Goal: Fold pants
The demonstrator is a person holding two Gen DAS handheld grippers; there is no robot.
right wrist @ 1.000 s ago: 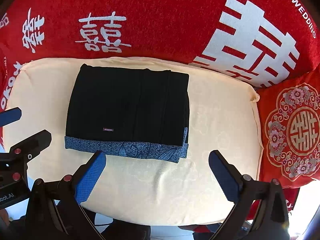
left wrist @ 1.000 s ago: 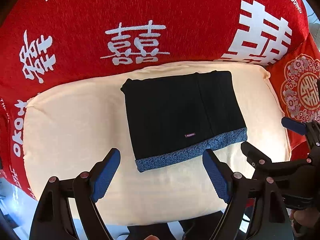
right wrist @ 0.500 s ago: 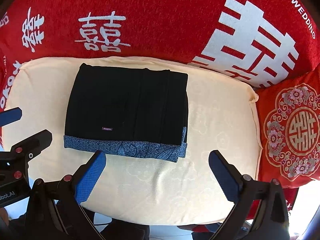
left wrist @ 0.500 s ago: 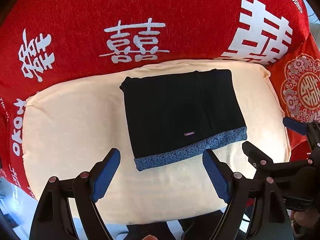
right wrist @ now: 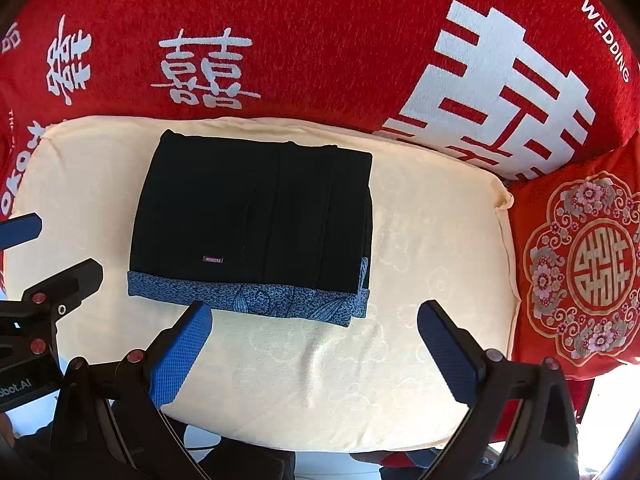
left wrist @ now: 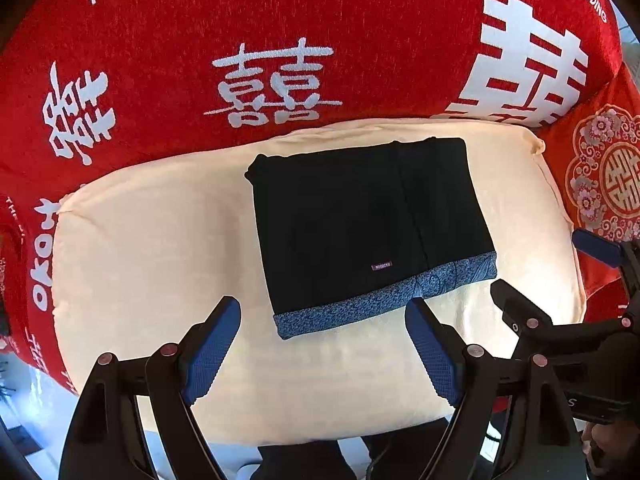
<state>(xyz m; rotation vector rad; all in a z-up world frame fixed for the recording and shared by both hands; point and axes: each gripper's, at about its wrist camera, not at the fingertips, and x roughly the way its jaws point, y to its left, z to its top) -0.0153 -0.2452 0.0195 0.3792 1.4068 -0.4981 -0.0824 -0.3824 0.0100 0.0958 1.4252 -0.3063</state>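
Pants point(left wrist: 368, 224) lie folded into a flat black rectangle on the cream cushion point(left wrist: 152, 256), toward its back half and just in front of the red cover point(left wrist: 304, 8). I read a small purple tag on the pants, upside down from my side; it seems to say FASHION. A blue patterned band point(right wrist: 248, 294) runs along the pants' edge nearest me. In the right wrist view the bundle's longer side runs left to right, about parallel to the cushion's front edge; in the left wrist view it sits skewed. On the red cover behind the pants I can read "THE", "WEDDING" and large white double-happiness characters. Right of the cushion sits a red pillow point(right wrist: 580, 264) with a round floral emblem. My left gripper point(left wrist: 322, 344) and right gripper point(right wrist: 314, 340) both hover spread wide over bare cushion in front of the pants, grasping nothing.
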